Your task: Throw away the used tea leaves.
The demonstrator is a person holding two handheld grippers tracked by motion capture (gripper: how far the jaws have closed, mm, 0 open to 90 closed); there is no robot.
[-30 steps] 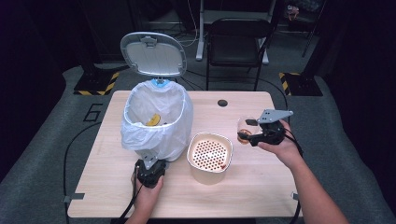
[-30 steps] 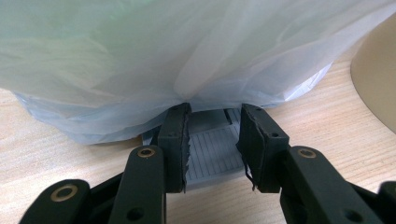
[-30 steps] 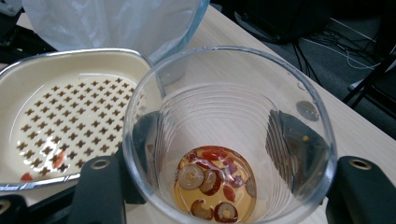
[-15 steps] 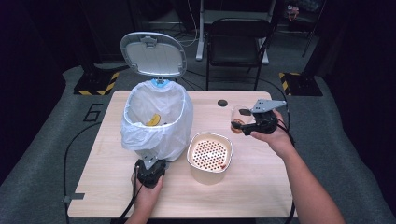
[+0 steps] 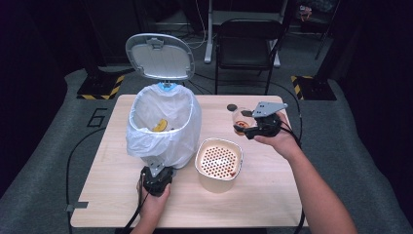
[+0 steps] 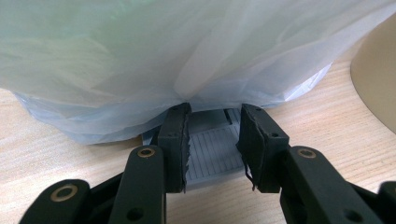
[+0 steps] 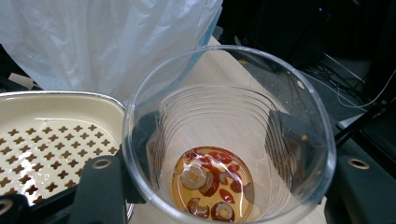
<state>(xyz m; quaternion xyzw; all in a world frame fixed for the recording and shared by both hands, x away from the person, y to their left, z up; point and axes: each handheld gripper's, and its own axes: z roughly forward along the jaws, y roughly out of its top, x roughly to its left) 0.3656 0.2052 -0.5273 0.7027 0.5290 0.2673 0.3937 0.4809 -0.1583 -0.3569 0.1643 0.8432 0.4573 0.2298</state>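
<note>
Cup [image 7: 224,140], clear plastic with a little amber liquid and red-brown bits at its bottom, sits clamped between the jaws of the right gripper [image 5: 254,125], one jaw on each side of its wall. In the high view the cup [image 5: 239,119] is held above the table [image 5: 112,195], near the far right part of it, just beyond the cream strainer basket [image 5: 218,165]. The right hand [image 5: 275,138] grips the tool from behind, forearm running in from the lower right, wrist bent so the gripper points toward the bin.

The bin [image 5: 163,124], lined with a white bag, stands left of the basket with its lid [image 5: 159,56] up. At its foot the left gripper [image 5: 157,178] is clenched on the grey pedal [image 6: 212,151], jaws pressed on either edge under the bag [image 6: 140,56]. The left hand [image 5: 155,201] wraps the gripper, forearm coming straight up from the bottom edge.
</note>
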